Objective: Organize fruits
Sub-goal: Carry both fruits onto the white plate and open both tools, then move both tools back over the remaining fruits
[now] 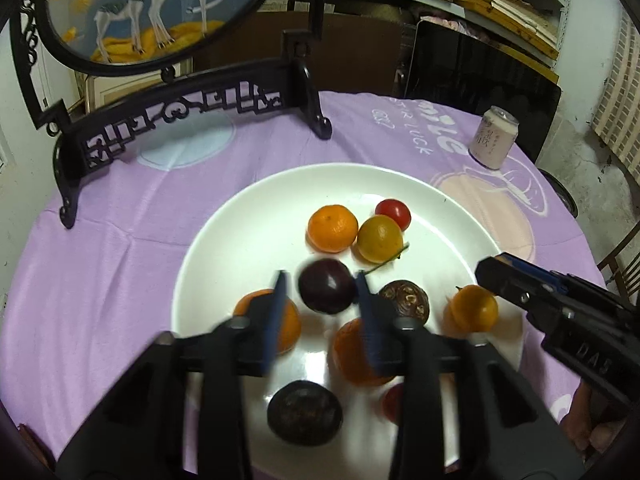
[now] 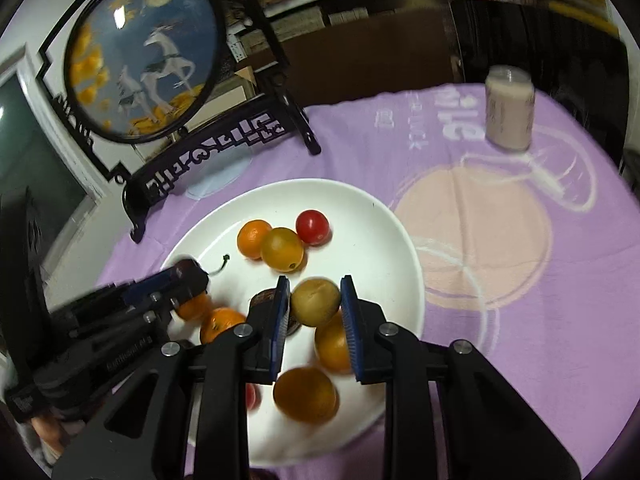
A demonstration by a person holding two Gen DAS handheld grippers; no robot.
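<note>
Purple plum (image 1: 327, 286) sits btwn left gripper (image 1: 322, 286) jaws at 12 – spread, not pinching; right gripper (image 2: 314, 300) likewise brackets yellow fruit (image 2: 315, 301).

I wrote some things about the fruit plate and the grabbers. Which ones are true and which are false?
1. The fruit lies on a white plate. True.
2. The tablecloth is green. False: it is purple.
3. A dark plum sits between the left gripper fingers. True.
4. The can lies on its side on the plate. False: it stands upright on the cloth, off the plate.
5. The right gripper has a red tomato between its fingers. False: a yellowish fruit is there; the red tomato lies farther back.
</note>
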